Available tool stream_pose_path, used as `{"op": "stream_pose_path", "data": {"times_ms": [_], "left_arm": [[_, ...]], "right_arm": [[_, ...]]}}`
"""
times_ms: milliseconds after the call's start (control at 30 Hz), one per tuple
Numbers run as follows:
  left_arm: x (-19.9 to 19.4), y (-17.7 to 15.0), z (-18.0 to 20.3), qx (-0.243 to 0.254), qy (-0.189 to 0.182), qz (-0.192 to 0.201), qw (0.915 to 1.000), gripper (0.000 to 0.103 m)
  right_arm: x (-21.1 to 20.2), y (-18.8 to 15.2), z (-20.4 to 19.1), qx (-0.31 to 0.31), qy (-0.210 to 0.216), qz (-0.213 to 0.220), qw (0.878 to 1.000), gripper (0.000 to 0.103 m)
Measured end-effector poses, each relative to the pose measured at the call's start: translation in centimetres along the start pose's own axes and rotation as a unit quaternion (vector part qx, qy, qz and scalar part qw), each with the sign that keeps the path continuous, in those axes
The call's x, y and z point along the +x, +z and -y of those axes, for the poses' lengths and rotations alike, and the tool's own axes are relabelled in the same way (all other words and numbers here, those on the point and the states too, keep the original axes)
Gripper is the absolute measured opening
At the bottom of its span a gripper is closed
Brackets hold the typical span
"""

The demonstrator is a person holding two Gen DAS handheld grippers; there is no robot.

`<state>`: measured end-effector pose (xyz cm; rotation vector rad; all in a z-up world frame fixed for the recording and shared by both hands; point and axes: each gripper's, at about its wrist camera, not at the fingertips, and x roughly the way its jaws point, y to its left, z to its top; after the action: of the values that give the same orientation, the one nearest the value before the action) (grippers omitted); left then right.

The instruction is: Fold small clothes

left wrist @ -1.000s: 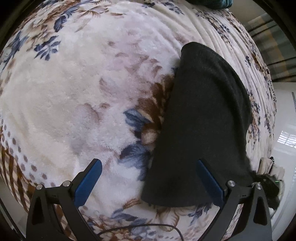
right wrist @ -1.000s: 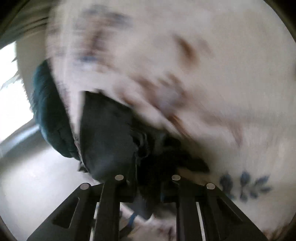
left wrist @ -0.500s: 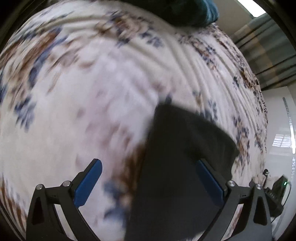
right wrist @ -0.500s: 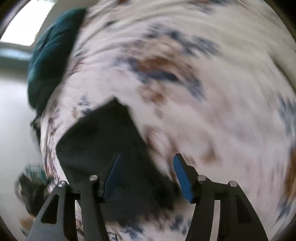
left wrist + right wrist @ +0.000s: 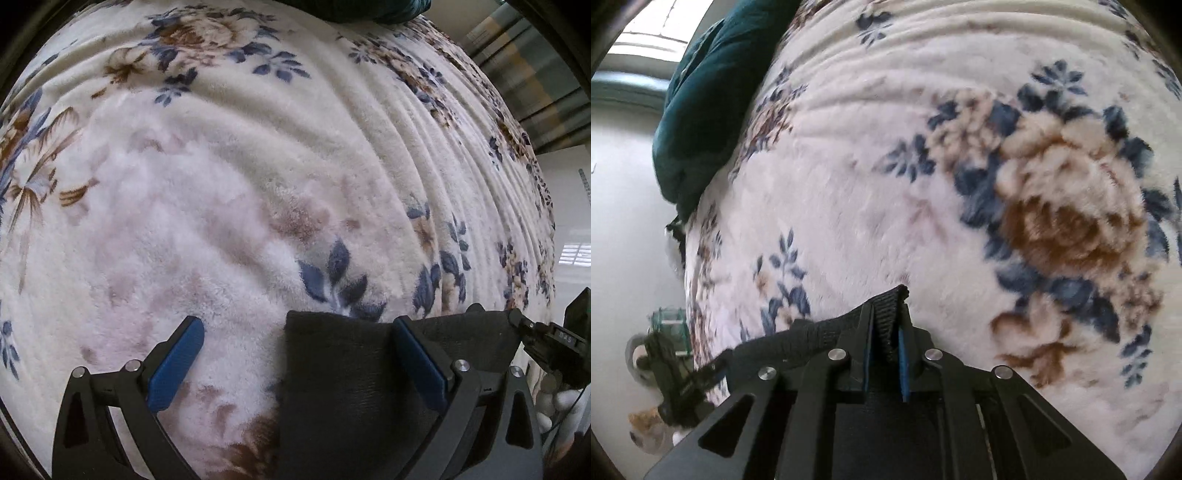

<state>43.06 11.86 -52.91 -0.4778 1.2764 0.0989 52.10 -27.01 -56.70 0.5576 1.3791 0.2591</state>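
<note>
The dark knit garment is ribbed and matte, with a straight folded top edge, and lies on a plush cream blanket printed with blue and brown flowers. The right gripper pinches its ribbed hem tightly. The left gripper is spread wide over the cloth's near edge. A teal cushion rests at the blanket's far side.
</note>
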Motion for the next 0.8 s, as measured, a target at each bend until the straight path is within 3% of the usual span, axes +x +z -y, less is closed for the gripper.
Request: {"op": "stream_pose_path", "data": {"times_ms": [133,233,267,333,367,400,567,633,700,800], "left_arm": [[0.5,0.4,-0.1,-0.001,0.006,-0.004,1.0,0.103],[0.0,0.5,-0.6,-0.008,-0.006,-0.006,0.9999,0.103],[-0.5,0.3,-0.9,-0.01,-0.015,-0.004,0.9998,0.103],[-2.2,-0.8,-1.7,-0.015,-0.04,0.002,0.9991,0.103],[-3.1,-1.7,-2.3,-0.019,-0.059,0.005,0.9981,0.103],[-3.8,-2.6,-2.8,-0.024,-0.073,0.006,0.997,0.103],[-2.3,-8.5,-4.2,-0.051,-0.171,-0.05,0.9828,0.103],[-0.9,-9.9,-4.0,-0.051,-0.187,-0.058,0.9793,0.103],[-0.1,-10.3,-3.2,-0.039,-0.191,-0.046,0.9798,0.103],[0.1,-9.2,-2.5,-0.043,-0.207,-0.037,0.9768,0.103]], "right_arm": [[1.2,1.5,0.9,-0.004,-0.075,-0.006,0.997,0.004],[1.2,2.9,2.7,0.031,-0.042,-0.051,0.997,0.004],[0.6,2.9,3.0,0.03,-0.031,-0.06,0.997,0.01],[-1.3,2.3,3.4,0.004,0.0,-0.073,0.997,0.044],[-1.8,1.8,3.6,-0.003,0.015,-0.08,0.997,0.068],[-1.9,0.7,4.1,-0.011,0.041,-0.107,0.993,0.077],[1.8,-3.9,5.8,-0.028,0.091,-0.211,0.973,0.078],[2.6,-4.8,5.8,-0.029,0.127,-0.21,0.969,0.079],[3.5,-5.4,5.3,-0.023,0.18,-0.223,0.958,0.079],[5.1,-6.5,3.3,-0.058,0.2,-0.249,0.946,0.079]]}}
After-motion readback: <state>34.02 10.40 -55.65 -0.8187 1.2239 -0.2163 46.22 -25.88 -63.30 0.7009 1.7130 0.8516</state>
